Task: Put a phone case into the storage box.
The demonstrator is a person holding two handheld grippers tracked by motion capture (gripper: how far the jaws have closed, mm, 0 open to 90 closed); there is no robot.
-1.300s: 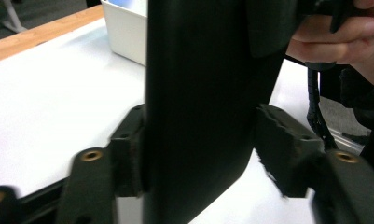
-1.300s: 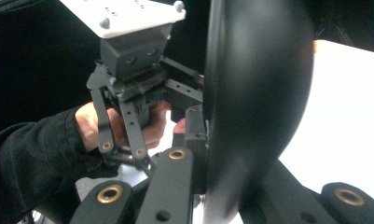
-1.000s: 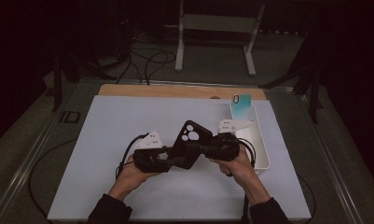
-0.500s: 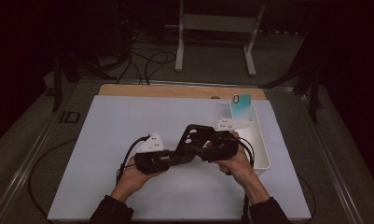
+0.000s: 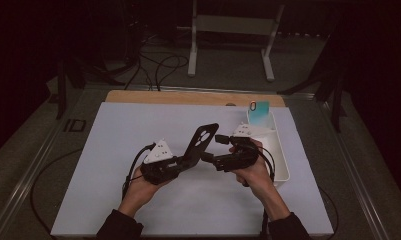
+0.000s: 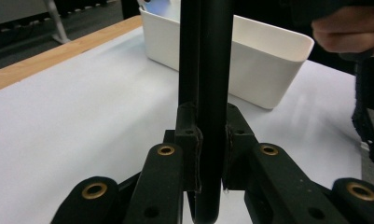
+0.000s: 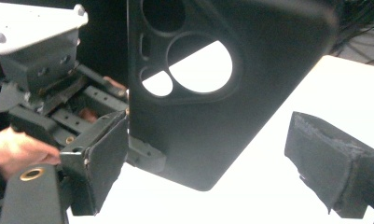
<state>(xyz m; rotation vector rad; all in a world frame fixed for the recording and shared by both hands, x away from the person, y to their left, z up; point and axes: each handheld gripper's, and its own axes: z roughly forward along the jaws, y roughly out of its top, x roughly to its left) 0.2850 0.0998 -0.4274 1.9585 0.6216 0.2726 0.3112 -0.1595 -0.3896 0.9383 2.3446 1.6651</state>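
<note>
A black phone case [image 5: 202, 142] with round camera cut-outs stands tilted above the white mat between the two hands. My left gripper [image 5: 187, 162] is shut on its lower edge; in the left gripper view the pads [image 6: 190, 154] press both faces of the case [image 6: 208, 70], having closed within the last second. My right gripper [image 5: 214, 148] is open, its jaws having just been opening. In the right gripper view the case [image 7: 212, 107] stands between the spread pads [image 7: 324, 168], close by the left one and clear of the right one.
A white bin [image 5: 280, 160] lies at the mat's right edge, behind the right hand, with a teal phone [image 5: 259, 111] leaning at its far end. The white mat [image 5: 113, 150] covers the table, with a wooden strip [image 5: 188, 97] along the far side. Cables trail from both grippers.
The right gripper's jaws have spread apart and let go of the case. The left gripper's jaws have shut on the case, which now tilts up from them.
</note>
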